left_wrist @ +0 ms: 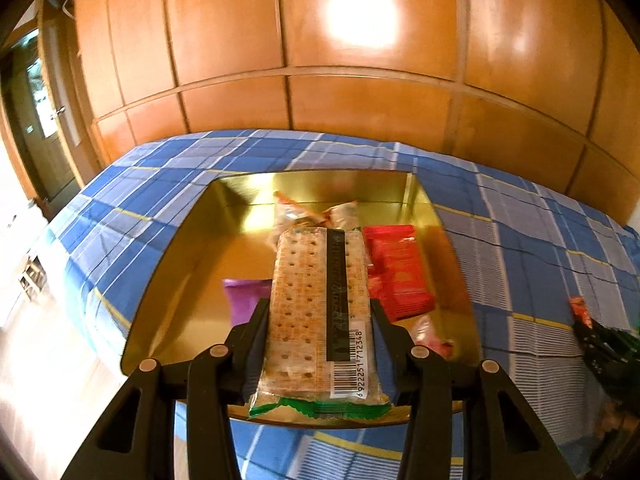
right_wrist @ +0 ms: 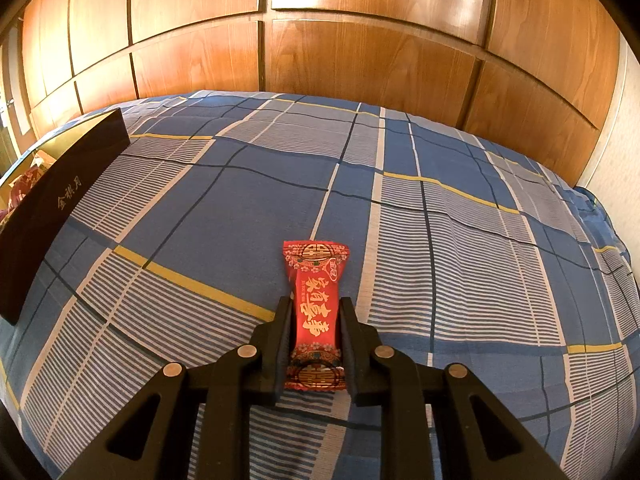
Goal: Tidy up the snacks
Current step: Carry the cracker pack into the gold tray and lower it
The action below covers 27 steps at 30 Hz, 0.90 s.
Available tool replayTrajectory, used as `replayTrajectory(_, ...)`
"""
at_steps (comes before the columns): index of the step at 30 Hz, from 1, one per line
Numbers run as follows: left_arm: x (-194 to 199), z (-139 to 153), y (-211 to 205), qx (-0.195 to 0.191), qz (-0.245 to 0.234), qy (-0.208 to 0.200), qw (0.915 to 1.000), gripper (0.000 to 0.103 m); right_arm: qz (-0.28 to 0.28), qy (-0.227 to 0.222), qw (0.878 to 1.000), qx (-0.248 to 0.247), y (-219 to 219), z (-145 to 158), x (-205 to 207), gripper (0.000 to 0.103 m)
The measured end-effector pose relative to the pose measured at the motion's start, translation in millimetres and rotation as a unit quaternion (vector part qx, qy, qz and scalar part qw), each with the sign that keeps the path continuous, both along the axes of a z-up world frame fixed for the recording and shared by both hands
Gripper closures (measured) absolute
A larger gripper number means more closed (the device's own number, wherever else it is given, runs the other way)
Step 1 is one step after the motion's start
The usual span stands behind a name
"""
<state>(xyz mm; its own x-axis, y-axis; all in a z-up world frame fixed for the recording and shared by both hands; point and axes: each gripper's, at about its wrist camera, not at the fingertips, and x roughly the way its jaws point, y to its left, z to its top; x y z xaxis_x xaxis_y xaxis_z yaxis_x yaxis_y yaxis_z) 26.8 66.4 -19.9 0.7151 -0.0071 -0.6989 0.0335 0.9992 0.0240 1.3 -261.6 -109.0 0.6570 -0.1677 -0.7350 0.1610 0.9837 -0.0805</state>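
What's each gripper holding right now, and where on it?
Left gripper clamps the cracker pack across its near half; right gripper pinches the red candy at its middle.

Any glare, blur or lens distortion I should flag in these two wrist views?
Left wrist view: blown-out glare patch on the wood panelling, overexposed left edge, mirror reflections inside the gold tray, soft motion blur at the right border. Right wrist view: sharper, glare only at the top, the red candy crisp. Both: strong fisheye bending of the plaid bedsheet, dark corners.
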Motion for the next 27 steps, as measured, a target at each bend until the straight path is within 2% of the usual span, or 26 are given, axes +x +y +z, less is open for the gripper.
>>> replayTrajectory(15, 2.3, -0.9, 37.3, -0.015, 0.048, 0.002, 0.9988, 0.056, 0.001, 0.002, 1.0, -0.007, 1.7, -0.6, 0.9, 0.081)
replayTrajectory(23, 2.0, -3.6, 82.6, -0.072, 0.102, 0.022, 0.9919, 0.056, 0.001, 0.0, 1.0, -0.005, 1.6, -0.8, 0.9, 0.081)
replayTrajectory(27, 4.2, -10.6, 81.4, -0.086, 0.101, 0.035, 0.9906, 0.056, 0.001, -0.001, 1.0, -0.003, 0.9, -1.0, 0.2, 0.081)
